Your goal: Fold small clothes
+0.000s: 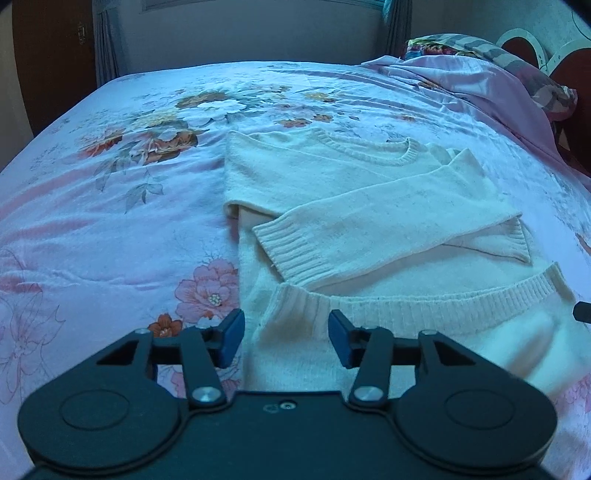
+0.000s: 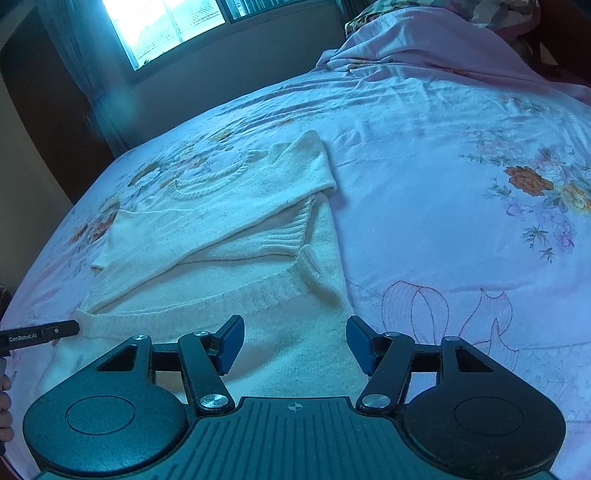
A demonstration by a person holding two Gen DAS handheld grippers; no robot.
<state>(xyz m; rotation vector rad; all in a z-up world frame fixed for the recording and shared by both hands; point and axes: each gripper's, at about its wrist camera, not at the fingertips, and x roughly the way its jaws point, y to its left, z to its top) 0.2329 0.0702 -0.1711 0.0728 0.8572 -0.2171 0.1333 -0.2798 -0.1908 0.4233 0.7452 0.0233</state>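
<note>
A wide bed is seen, covered by a pale pink bedsheet printed with flowers [image 1: 122, 206], in a dim room. At the far left a dark brown wooden door [image 1: 51, 55] is shown, then grey curtains [image 1: 107, 40], and in the right wrist view a bright window [image 2: 166, 26] above the far wall. Left of centre the sheet lies bare and lightly creased, with open space out to the bed's left edge. A cream knitted sweater [image 1: 354, 192] is laid flat right of centre in the left wrist view, its neckline at the far end, one ribbed-cuffed sleeve folded across the body and the ribbed hem turned up near the camera. The left hand-held gripper [image 1: 286, 338] is held over the near left corner of the hem, its blue pads apart and nothing clamped. The right hand-held gripper [image 2: 295, 343] is held over the near right edge of the sweater [image 2: 229, 236], its jaws also apart and empty. At the far right a rumpled pink quilt [image 1: 476, 85] is heaped by the headboard, and broad bare sheet [image 2: 461, 206] is left to the right.
</note>
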